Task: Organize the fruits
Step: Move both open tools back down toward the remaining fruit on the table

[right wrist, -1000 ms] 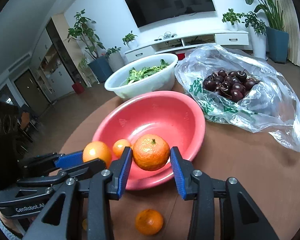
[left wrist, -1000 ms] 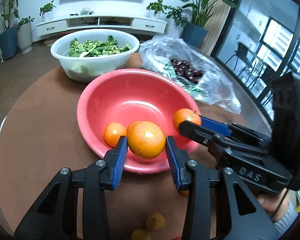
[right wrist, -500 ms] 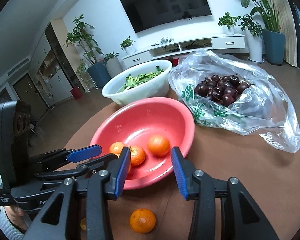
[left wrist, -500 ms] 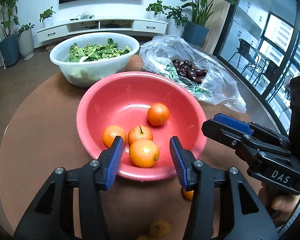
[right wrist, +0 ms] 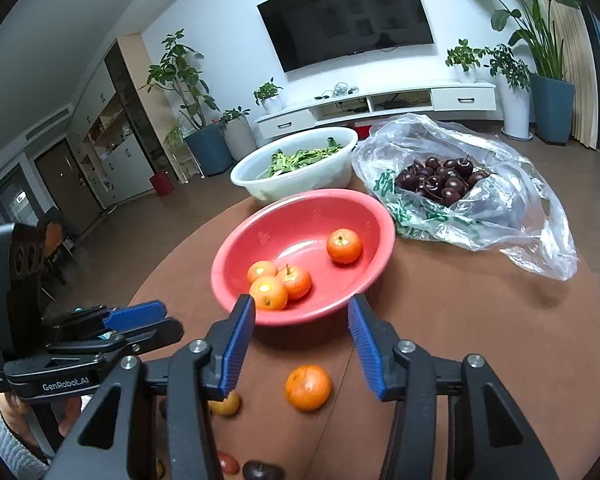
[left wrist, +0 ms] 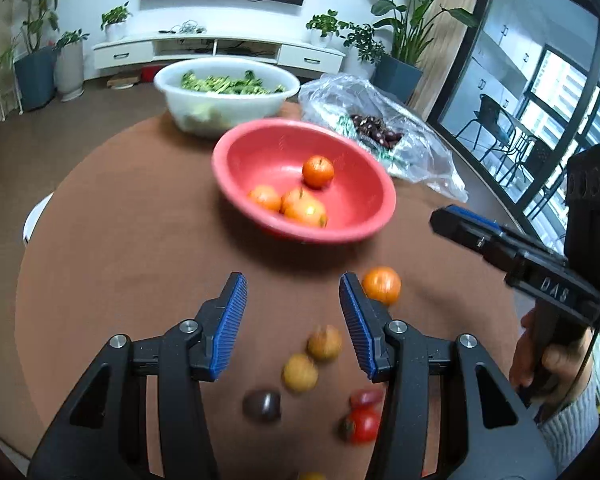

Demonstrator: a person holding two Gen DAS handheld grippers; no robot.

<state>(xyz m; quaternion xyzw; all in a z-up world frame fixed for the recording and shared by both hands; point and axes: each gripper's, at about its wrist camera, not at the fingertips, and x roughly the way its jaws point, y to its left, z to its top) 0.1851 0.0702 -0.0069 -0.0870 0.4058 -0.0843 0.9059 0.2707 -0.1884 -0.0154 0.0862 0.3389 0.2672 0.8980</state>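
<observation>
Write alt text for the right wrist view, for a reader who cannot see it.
An empty right claw, jaws opening, hangs above a brown table before a red bowl holding four oranges. A loose orange lies on the table below the claw; behind the red bowl stand a white bowl of greens and a bag of cherries.

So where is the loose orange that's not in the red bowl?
The loose orange lies on the brown table just short of the red bowl, seen between the right gripper's fingers; in the left wrist view it sits beside the right-hand finger.
</observation>
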